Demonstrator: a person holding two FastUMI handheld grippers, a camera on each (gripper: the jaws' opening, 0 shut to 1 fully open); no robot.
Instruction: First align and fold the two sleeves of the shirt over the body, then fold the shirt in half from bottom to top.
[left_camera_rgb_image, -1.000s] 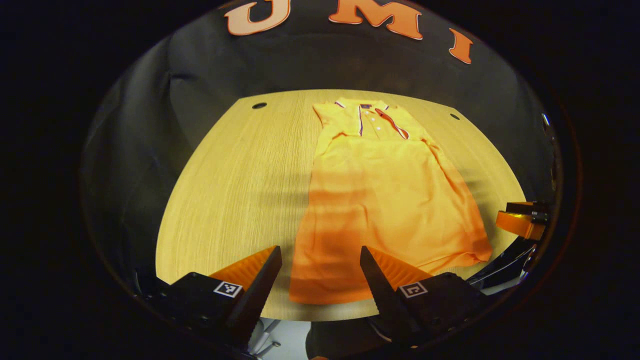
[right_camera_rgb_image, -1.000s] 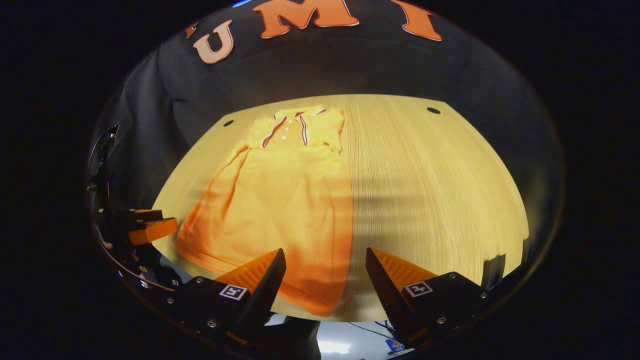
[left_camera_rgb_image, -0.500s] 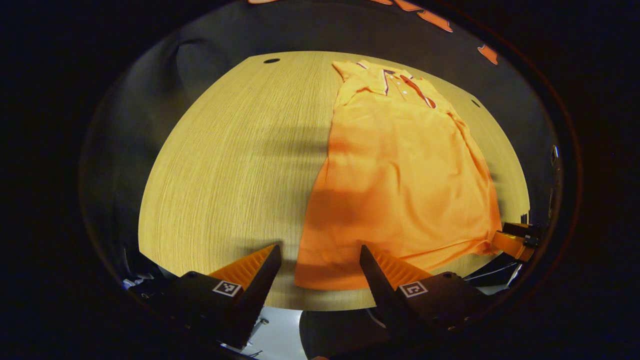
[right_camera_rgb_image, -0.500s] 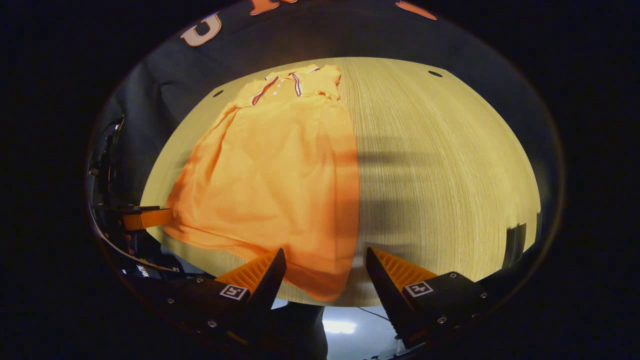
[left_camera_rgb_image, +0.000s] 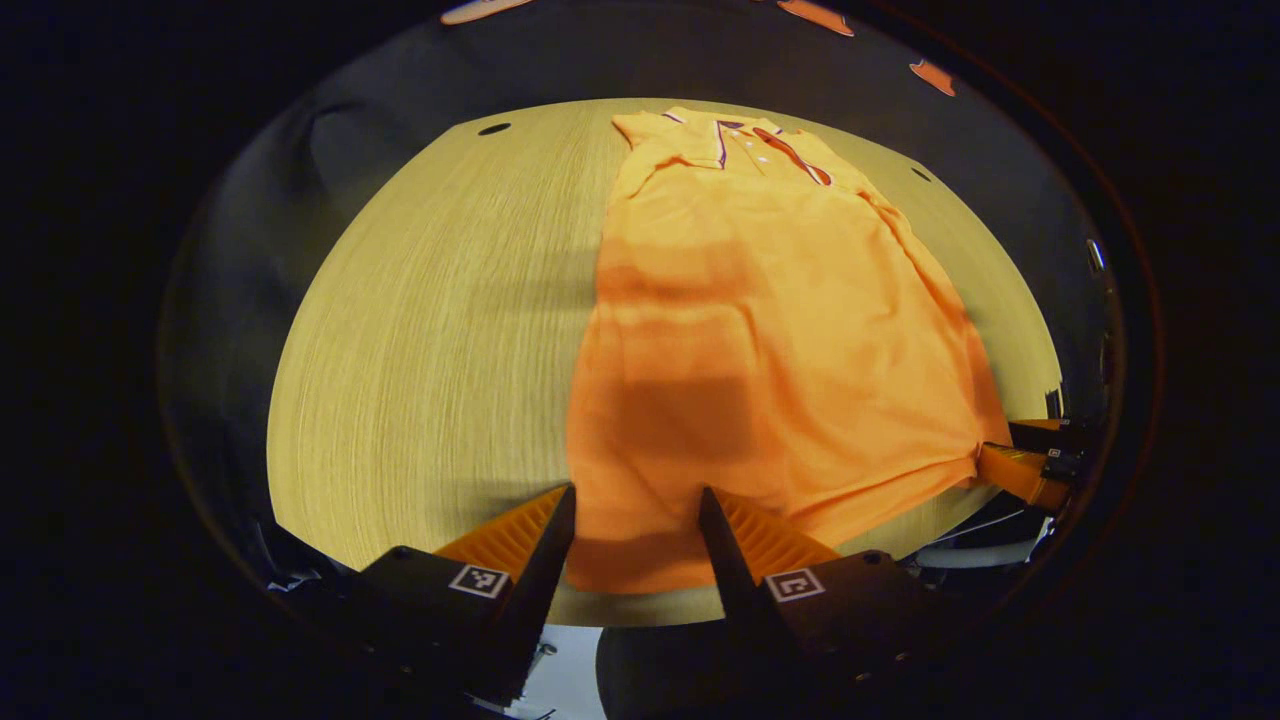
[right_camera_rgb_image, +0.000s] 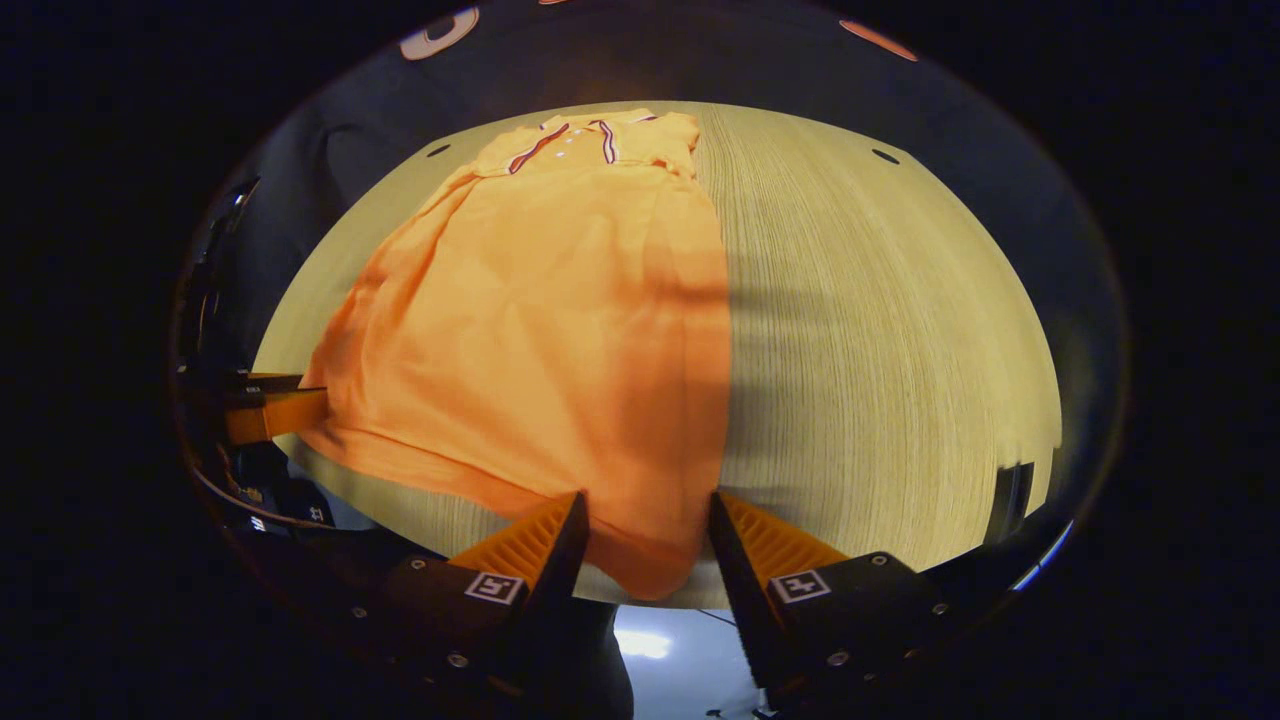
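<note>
Pale wood table (left_camera_rgb_image: 420, 330), shirt (left_camera_rgb_image: 780, 330) flat on it, collar at 12 o'clock. My left gripper (left_camera_rgb_image: 633, 520) and right gripper (right_camera_rgb_image: 648, 525) each gape around a hem corner at 6, gripping nothing.

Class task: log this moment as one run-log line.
stage: sleeves folded, bottom fold pending | shirt: flat on table | left gripper: open at hem corner | right gripper: open at other hem corner

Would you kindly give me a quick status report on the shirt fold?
Left tongs and right tongs open, each straddling a bottom hem corner. Shirt flat on table, sleeves folded in, bottom fold not yet done. Nothing in the way.
</note>
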